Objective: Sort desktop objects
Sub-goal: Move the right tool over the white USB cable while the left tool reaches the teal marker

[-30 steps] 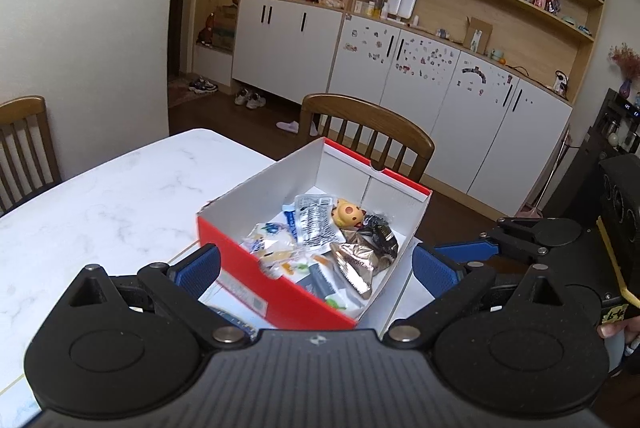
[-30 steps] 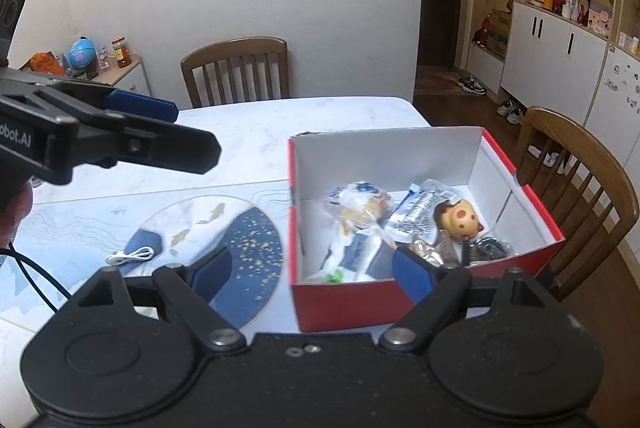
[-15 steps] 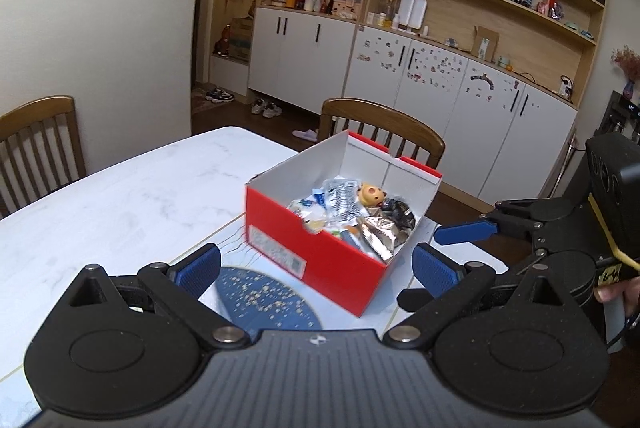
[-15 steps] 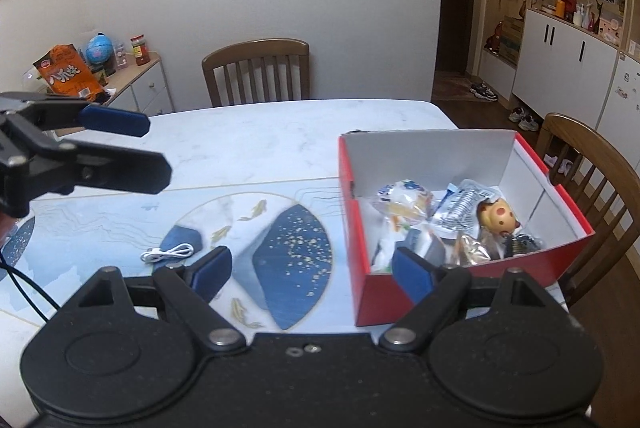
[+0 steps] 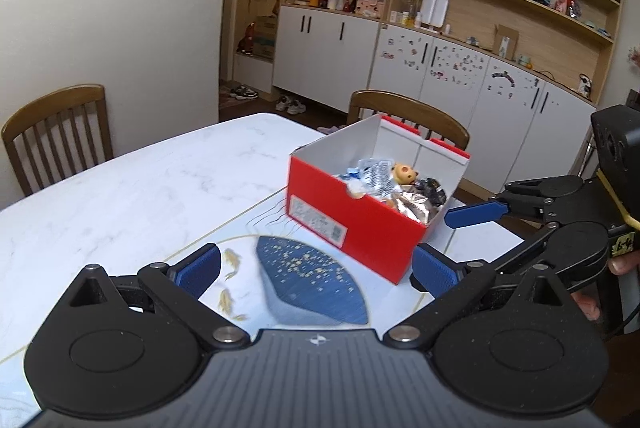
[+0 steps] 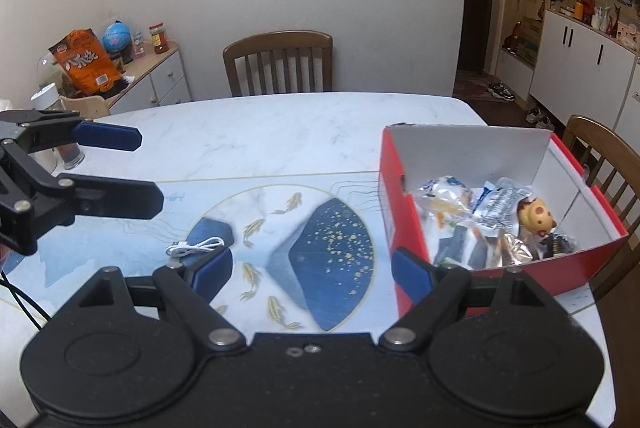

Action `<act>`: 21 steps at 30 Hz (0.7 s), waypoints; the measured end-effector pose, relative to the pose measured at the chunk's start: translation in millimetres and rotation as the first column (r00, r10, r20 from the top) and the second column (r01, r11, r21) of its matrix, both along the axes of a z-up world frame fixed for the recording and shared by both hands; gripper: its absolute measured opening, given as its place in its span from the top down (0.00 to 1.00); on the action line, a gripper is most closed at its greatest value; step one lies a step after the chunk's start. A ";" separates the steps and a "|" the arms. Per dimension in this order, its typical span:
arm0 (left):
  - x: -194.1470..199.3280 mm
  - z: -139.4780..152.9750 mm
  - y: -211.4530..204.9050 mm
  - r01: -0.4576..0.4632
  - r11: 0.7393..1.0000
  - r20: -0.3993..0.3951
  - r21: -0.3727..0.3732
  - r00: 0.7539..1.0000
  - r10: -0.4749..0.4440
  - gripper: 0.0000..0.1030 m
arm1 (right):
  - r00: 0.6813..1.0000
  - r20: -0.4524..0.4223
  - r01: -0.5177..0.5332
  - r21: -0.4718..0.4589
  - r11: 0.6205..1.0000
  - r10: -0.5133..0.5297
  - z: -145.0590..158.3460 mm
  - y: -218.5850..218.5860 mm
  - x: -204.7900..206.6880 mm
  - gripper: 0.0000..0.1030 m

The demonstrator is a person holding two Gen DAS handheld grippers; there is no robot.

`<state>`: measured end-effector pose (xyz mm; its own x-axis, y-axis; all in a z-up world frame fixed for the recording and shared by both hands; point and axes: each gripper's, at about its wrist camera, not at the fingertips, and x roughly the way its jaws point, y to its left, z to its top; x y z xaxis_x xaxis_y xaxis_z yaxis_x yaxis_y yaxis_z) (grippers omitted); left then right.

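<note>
A red cardboard box [image 6: 404,211] [image 5: 360,228] stands open at the table's right end. It holds several snack packets, a silver foil pack [image 6: 516,248] and a small yellow-headed toy [image 6: 536,216] [image 5: 404,171]. A white coiled cable [image 6: 196,246] lies on the blue printed mat [image 6: 332,240], just ahead of my right gripper's left finger. My right gripper [image 6: 312,268] [image 5: 432,250] hangs open and empty above the mat, left of the box. My left gripper [image 5: 316,270] [image 6: 148,169] is also open and empty, farther left over the mat.
Wooden chairs stand at the far side [image 6: 280,63] and behind the box [image 5: 408,115]. A jar [image 6: 72,155] sits on the table behind the left gripper. A sideboard [image 6: 160,79] with an orange bag is at the back left. The table's edge runs just right of the box.
Both grippers have drawn back and left from the box, which now sits farther off to the right. The white cable and more of the mat have come into view. Both pairs of jaws stayed open.
</note>
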<state>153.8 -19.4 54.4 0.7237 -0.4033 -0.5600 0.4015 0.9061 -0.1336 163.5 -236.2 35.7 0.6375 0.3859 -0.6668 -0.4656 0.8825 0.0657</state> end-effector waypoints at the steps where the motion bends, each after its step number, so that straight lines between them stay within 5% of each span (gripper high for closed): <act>1: -0.9 -2.3 3.1 -0.011 1.000 -0.003 -0.005 1.000 0.011 0.01 | 1.000 0.000 -0.001 -0.001 1.000 0.001 -1.0 2.5 -0.3 0.16; 21: -41.4 -67.1 8.3 0.043 0.999 -0.062 0.033 0.997 -0.041 0.02 | 1.000 0.024 0.005 -0.014 1.000 -0.005 -14.9 34.4 6.2 0.16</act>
